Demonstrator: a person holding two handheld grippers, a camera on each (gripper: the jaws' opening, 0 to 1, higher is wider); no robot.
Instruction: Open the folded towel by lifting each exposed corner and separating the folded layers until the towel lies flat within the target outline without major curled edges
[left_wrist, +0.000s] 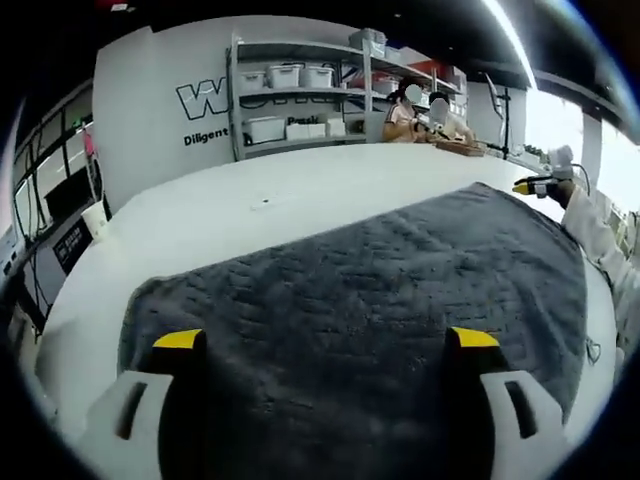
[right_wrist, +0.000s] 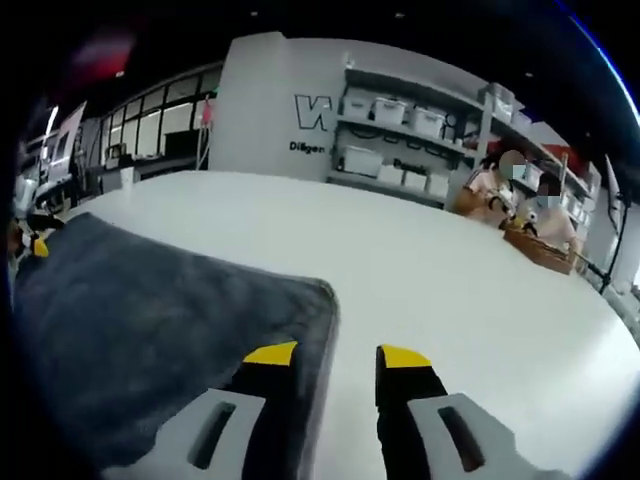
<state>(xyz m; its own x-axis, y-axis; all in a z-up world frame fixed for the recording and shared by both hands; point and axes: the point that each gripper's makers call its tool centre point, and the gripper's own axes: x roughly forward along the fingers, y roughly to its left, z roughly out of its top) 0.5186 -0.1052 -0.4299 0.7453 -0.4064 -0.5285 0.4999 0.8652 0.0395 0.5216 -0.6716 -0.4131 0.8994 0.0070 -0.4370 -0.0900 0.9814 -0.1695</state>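
1. A dark grey, textured fabric towel (left_wrist: 370, 300) was seen spread over a white round-edged table (left_wrist: 250, 205), covering the centre and lower part of the left gripper view
2. The left gripper (left_wrist: 325, 345), with black jaws tipped in yellow, was seen rising from the bottom of that view; its jaws were held wide apart above the towel, with nothing gripped between them
3. At the right edge of the left gripper view, the other gripper was glimpsed beside the towel's far corner, with a pale sleeve (left_wrist: 600, 225) below it
4. In the right gripper view, the towel (right_wrist: 150, 320) was found in the lower left of the frame, one corner pointing towards the centre
5. The right gripper (right_wrist: 337, 356) was seen at the bottom centre, jaws slightly apart, the left jaw over the towel's edge and the right jaw over bare table (right_wrist: 450, 280); whether cloth was touched could not be told
6. Grey metal shelves holding white plastic bins (left_wrist: 295, 100) were seen against a white wall at the top
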